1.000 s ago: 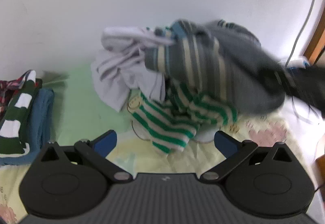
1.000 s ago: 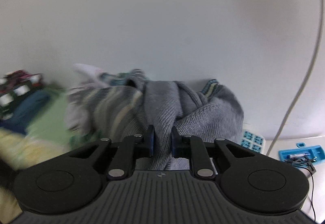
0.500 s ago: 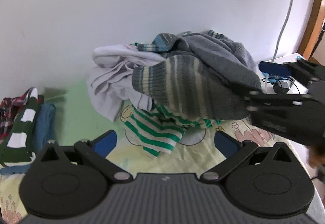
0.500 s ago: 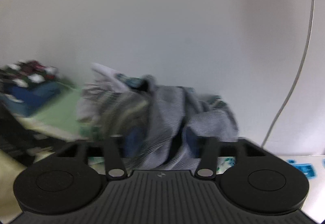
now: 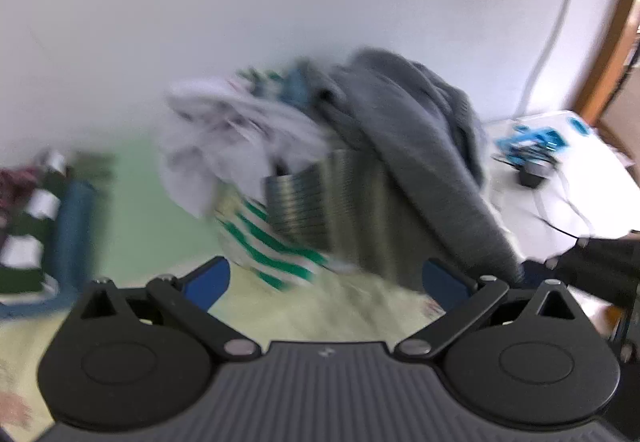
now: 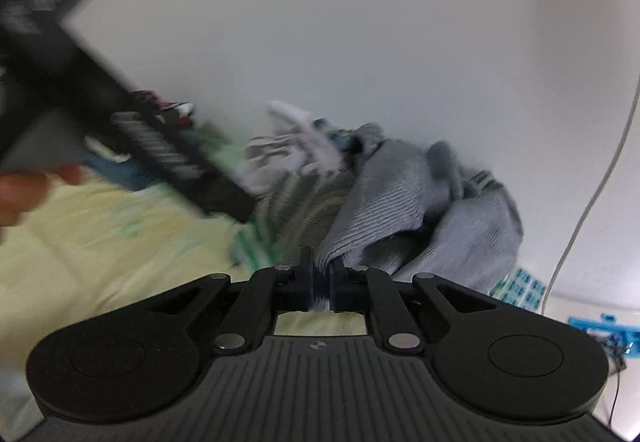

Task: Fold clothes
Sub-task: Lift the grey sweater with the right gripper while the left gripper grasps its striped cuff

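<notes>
The right gripper (image 6: 319, 280) points low, pinching the grey sweater's (image 6: 376, 201) edge. The left gripper (image 5: 326, 280) hovers spread – empty – before the clothes pile (image 5: 280, 169) against the bed's (image 5: 320, 306) wall edge

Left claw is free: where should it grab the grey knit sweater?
Probably the striped sleeve hanging down the front of the grey knit sweater, approached from the front-left. It droops loose and exposed, while the right claw already pinches the sweater's other edge.

Motion-blurred clothes pile (image 5: 320, 169); folded stack (image 5: 32, 234) cut off at left edge
</notes>
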`<state>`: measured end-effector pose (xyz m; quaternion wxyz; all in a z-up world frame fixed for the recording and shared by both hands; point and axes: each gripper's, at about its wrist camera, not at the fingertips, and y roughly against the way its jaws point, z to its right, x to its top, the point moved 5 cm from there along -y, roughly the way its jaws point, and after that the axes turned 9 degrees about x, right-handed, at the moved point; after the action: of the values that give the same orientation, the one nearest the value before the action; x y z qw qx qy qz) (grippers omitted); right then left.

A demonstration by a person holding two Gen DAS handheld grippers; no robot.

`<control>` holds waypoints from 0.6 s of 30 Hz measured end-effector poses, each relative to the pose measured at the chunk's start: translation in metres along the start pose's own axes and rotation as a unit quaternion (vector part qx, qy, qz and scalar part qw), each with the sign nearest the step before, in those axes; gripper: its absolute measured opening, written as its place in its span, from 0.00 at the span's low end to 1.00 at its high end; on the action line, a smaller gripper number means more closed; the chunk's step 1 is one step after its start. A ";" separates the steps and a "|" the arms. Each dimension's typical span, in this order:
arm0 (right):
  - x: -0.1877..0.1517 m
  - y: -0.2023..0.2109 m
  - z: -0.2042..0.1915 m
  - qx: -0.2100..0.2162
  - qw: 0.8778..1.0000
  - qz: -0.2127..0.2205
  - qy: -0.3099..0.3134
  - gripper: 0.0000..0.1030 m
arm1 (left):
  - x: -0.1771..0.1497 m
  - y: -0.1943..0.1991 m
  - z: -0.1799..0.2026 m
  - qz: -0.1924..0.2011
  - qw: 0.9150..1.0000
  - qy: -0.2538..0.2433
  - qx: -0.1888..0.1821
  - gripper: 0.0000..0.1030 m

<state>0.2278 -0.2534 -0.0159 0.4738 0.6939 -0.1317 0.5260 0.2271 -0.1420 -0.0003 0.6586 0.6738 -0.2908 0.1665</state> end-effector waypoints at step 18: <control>-0.053 0.039 -0.033 0.011 0.999 -0.038 -0.034 0.06 | 0.001 -0.073 0.065 -0.038 0.999 -0.026 -0.020 0.99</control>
<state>0.1592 -0.2642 -0.0407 0.4810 0.7212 -0.1155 0.4850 0.2620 -0.2085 -0.0624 0.6699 0.6750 -0.2859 0.1178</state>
